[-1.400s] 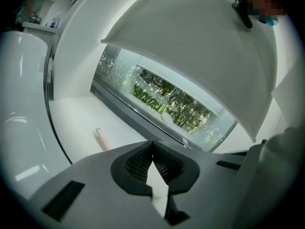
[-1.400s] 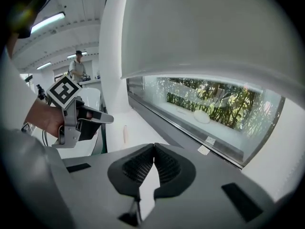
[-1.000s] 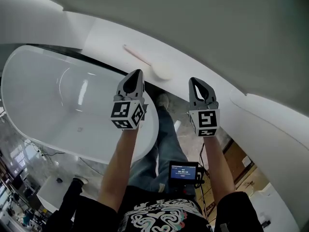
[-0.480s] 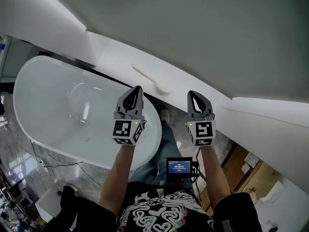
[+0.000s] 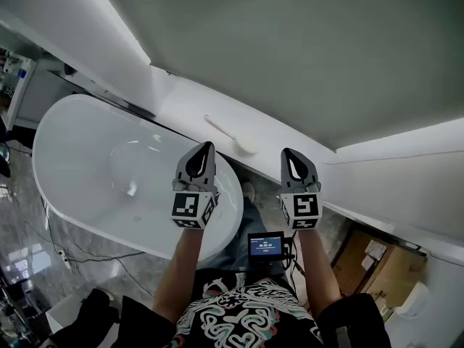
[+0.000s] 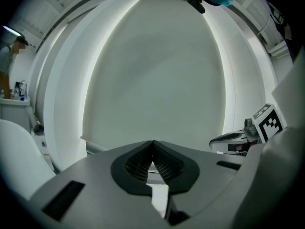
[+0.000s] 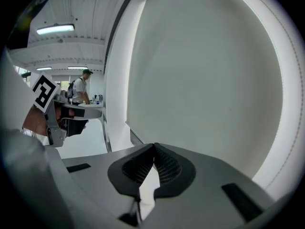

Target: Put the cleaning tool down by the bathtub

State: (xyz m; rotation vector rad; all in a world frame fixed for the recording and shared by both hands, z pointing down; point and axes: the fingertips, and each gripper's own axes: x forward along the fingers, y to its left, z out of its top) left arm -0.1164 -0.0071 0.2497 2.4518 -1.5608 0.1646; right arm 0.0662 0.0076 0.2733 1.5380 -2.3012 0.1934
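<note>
The cleaning tool [image 5: 229, 138], a pale long-handled brush, lies on the white ledge [image 5: 181, 107] behind the white oval bathtub [image 5: 87, 172]. My left gripper [image 5: 206, 146] hovers over the tub's right end, a little short of the brush, shut and empty. My right gripper [image 5: 288, 153] is level with it to the right, also shut with nothing in it. In the left gripper view the jaws [image 6: 152, 142] meet against a plain white wall, with the right gripper [image 6: 240, 138] off to the side. The right gripper view shows its jaws [image 7: 154, 146] closed and the left gripper [image 7: 62, 118] beside them.
A small screen device [image 5: 265, 245] hangs in front of the person's torso. A cardboard box [image 5: 377, 263] sits on the floor at lower right. The grey wall [image 5: 290, 49] rises behind the ledge. A person [image 7: 85, 86] stands far off in the right gripper view.
The head view has tilted, and more of the tub and wall shows. Both grippers have drawn back from the brush and stay shut. The brush lies still on the ledge.
</note>
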